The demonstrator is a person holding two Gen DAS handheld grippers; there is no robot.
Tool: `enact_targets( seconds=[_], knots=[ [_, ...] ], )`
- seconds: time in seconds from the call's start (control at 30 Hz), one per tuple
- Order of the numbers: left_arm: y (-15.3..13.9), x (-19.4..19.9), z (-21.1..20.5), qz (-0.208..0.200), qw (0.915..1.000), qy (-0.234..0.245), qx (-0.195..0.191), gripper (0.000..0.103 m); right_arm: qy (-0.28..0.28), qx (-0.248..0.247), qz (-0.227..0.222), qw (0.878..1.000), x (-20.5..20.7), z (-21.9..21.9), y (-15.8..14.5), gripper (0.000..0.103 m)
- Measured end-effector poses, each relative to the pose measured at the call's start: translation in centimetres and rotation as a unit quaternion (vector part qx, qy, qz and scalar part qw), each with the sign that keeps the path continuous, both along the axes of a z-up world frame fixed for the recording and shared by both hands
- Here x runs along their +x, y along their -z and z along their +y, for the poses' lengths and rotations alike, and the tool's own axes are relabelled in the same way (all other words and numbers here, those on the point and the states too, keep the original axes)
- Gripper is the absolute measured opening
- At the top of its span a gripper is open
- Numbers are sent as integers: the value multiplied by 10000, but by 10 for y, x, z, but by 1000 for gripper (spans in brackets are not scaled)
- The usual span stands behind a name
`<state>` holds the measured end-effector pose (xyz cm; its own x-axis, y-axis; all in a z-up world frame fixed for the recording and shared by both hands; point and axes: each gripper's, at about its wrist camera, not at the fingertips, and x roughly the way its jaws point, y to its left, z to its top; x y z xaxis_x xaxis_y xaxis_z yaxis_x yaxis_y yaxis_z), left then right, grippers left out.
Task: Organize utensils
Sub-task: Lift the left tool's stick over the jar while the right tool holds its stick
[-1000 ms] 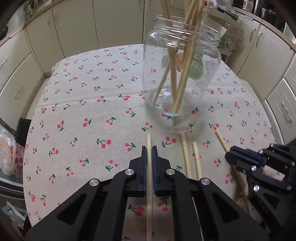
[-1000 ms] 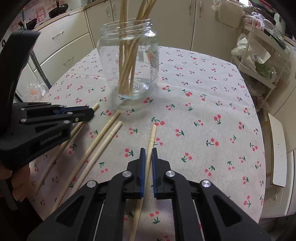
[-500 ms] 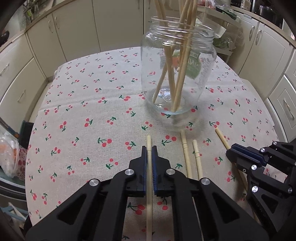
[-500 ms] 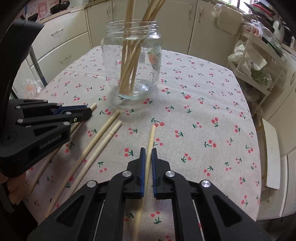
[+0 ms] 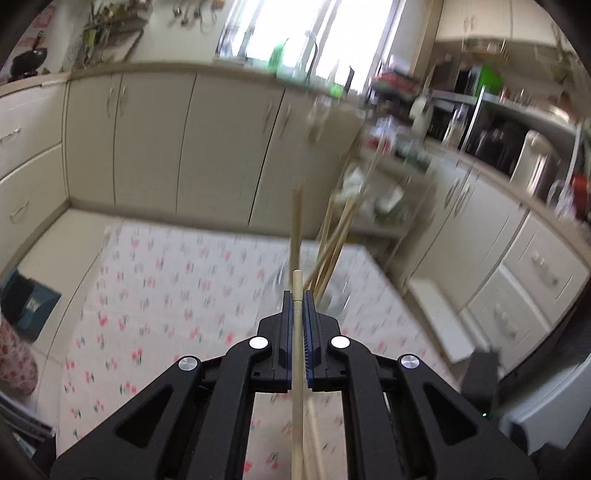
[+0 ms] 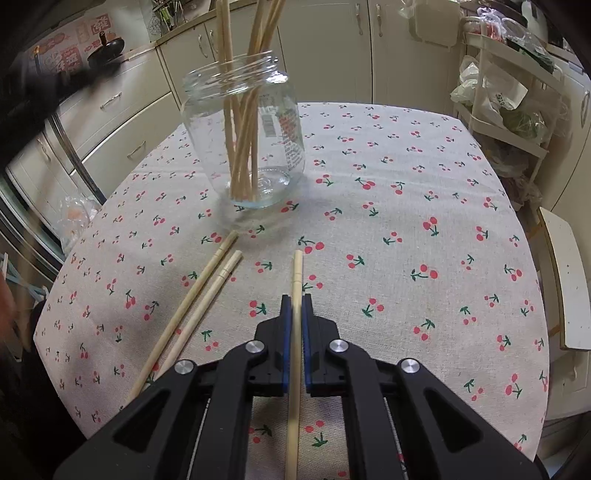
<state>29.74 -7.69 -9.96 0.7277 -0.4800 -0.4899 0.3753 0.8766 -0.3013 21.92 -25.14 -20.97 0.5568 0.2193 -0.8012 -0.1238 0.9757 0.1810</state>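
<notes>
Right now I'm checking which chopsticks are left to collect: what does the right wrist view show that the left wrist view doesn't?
Only the right wrist view: two loose chopsticks lying side by side on the cherry tablecloth, and the glass jar sharp and whole, plus the right claw shut on a chopstick.

Only the left wrist view: the kitchen window and counter, and the left claw shut on its own chopstick.

Both: the tablecloth and the chopsticks standing in the jar, blurred in the left view.
</notes>
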Motion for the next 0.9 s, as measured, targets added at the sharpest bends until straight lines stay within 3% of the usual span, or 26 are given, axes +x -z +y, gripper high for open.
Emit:
enact_targets(
  seconds=[0.13, 0.3, 0.53, 0.9],
  knots=[
    [-38, 7, 3, -514, 9977, -128, -416, 5, 1, 55, -13, 10000, -2, 0, 0, 6],
    [-62, 24, 0, -819, 9931, -362, -751, 5, 9, 178, -35, 9998, -3, -4, 1, 6],
    [-75, 50, -5, -1174, 9824, -907, -1132, 5, 22, 306, -53, 9995, -2, -8, 2, 6],
    [-67, 86, -32, -1772, 9635, -1678, -1100, 5, 15, 444, -64, 9990, -2, -10, 3, 6]
  ],
)
